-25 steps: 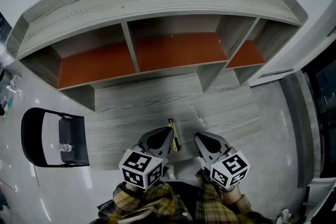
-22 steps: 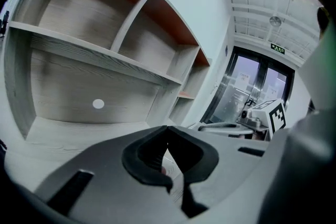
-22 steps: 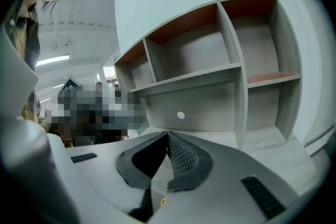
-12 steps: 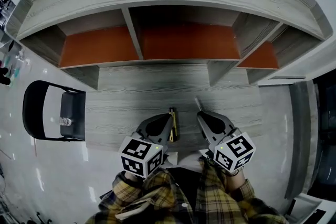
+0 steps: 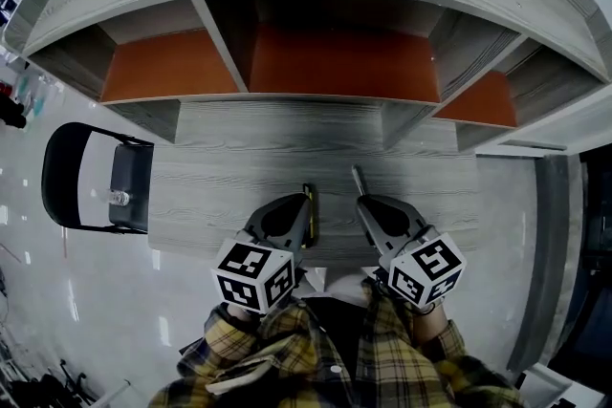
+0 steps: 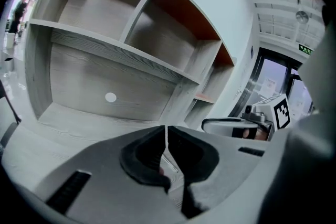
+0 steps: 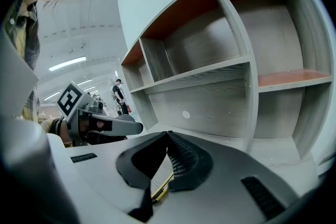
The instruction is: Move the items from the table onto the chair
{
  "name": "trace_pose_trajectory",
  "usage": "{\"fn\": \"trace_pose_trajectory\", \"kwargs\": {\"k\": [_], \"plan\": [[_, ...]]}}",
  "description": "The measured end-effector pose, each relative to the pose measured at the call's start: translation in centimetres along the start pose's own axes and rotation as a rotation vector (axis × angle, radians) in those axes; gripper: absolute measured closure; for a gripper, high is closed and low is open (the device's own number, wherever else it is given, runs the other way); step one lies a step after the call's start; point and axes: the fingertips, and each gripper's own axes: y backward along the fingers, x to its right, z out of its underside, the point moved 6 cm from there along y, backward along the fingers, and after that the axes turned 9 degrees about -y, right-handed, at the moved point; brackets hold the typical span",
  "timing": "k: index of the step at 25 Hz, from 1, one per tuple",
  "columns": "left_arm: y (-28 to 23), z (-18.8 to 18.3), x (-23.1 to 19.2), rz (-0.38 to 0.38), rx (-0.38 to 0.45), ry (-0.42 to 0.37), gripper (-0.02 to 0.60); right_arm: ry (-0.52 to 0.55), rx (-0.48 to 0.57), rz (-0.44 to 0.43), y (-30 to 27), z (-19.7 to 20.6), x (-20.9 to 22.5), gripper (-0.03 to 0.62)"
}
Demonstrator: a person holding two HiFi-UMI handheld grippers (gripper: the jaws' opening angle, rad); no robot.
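Note:
A slim yellow-and-black tool (image 5: 309, 215) lies on the grey wood table (image 5: 229, 182) near its front edge, and shows below the jaws in the right gripper view as the yellow-and-black tool (image 7: 161, 189). My left gripper (image 5: 304, 203) is shut and empty, its tip right beside the tool. Also shut and empty, my right gripper (image 5: 364, 202) hovers a little to the right. A thin grey stick (image 5: 358, 179) lies just ahead of it. The black chair (image 5: 59, 177) stands left of the table with a small clear bottle (image 5: 119, 198) on its seat.
Open shelf bays with orange back panels (image 5: 339, 62) rise at the back of the table. Each gripper view shows the other one: the right gripper (image 6: 237, 126) and the left gripper (image 7: 100, 124). A sliding door (image 5: 559, 234) is on the right; a glossy floor surrounds the chair.
Both grippers have moved forward over the table's front edge, the left one closing in beside the yellow-and-black tool. Both jaws stayed shut. The head view has shifted toward the shelves.

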Motion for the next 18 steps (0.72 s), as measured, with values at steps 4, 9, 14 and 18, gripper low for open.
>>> {"fn": "trace_pose_trajectory", "kwargs": {"k": [4, 9, 14, 18], "plan": [[-0.7, 0.3, 0.3, -0.032, -0.013, 0.014, 0.557, 0.002, -0.002, -0.018, 0.2, -0.1, 0.7, 0.576], [-1.8, 0.8, 0.9, -0.037, -0.03, 0.03, 0.474, -0.006, -0.007, -0.04, 0.7, 0.3, 1.5, 0.576], [-3.4, 2.4, 0.8, -0.064, -0.071, 0.042, 0.437, -0.025, -0.001, -0.053, 1.4, 0.6, 2.9, 0.576], [-4.5, 5.4, -0.3, -0.125, -0.138, 0.089, 0.439, -0.032, -0.012, -0.066, 1.5, 1.0, 3.6, 0.577]]}}
